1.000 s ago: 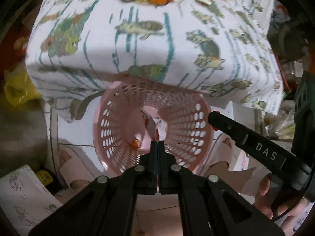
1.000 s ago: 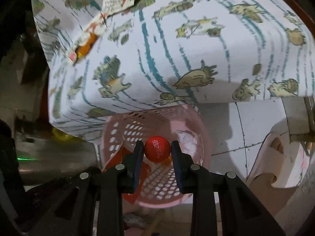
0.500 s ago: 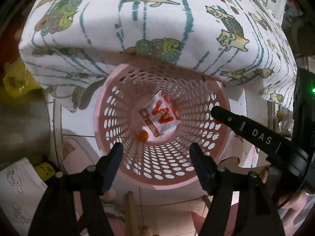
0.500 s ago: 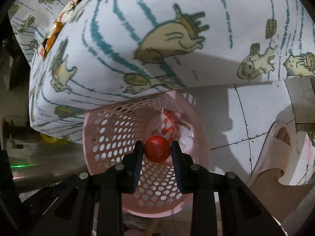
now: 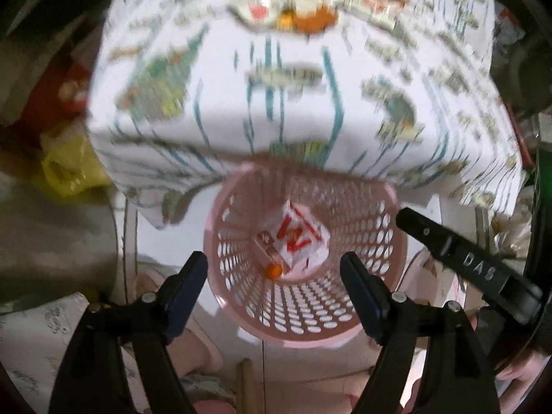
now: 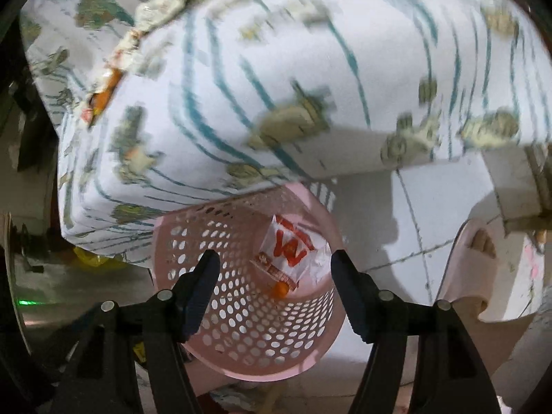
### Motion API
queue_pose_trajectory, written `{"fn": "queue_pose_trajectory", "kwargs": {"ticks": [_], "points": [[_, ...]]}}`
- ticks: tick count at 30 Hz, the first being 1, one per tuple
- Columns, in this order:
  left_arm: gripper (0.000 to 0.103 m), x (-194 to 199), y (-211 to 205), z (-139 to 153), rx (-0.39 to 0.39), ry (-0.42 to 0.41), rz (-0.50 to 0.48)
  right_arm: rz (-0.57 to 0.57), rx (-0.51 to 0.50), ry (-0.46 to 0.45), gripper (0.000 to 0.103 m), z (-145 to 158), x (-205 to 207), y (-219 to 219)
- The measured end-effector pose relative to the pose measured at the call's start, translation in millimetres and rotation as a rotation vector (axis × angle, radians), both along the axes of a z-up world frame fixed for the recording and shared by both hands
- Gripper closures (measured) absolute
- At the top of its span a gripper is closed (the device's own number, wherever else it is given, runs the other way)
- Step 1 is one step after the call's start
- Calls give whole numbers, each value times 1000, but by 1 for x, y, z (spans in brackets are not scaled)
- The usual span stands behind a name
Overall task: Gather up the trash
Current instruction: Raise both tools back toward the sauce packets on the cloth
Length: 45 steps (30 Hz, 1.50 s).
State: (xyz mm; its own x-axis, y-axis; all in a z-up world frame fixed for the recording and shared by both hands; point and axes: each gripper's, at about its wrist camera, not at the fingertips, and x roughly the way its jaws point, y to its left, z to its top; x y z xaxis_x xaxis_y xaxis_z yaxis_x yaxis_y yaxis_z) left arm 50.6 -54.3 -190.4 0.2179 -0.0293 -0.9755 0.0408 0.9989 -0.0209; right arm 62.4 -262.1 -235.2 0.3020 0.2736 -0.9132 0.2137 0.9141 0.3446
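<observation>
Both claws hang over the pink basket [image 5: 303,314], left claw [image 5: 274,277] and right claw [image 6: 274,274] opening wide, empty; remaining wrappers [image 5: 293,17] lie far across the surface [image 5: 220,103], long axis left-right

White letters "DAS" on my right gripper's black finger [image 5: 477,265] at the right of my left view, a large red "W" on the white wrapper [image 5: 296,238] lying in the pink basket [image 5: 310,331], smaller print on it unreadable
</observation>
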Motion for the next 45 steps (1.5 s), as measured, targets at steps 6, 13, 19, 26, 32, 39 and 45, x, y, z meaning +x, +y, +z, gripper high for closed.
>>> {"fn": "queue_pose_trajectory", "kwargs": {"ticks": [6,13,19,26,32,39,45], "points": [[26,-5,4,56,15,-168,-3,63,-213,-205,34,66,-3,8],[22,-17,16,139,-14,-307,31,118,-248,-405,33,149,-7,12],[4,-27,28,211,0,-500,54,155,-273,-566,22,220,-14,12],[0,-22,35,272,27,-649,68,211,-356,-743,14,303,-11,3],[0,-17,36,308,-21,-726,120,100,-370,-863,0,352,-18,-10],[0,1,36,329,51,-812,89,76,-343,-927,0,370,-15,-16],[0,22,45,315,50,-808,88,78,-365,-903,0,354,0,-12]]}}
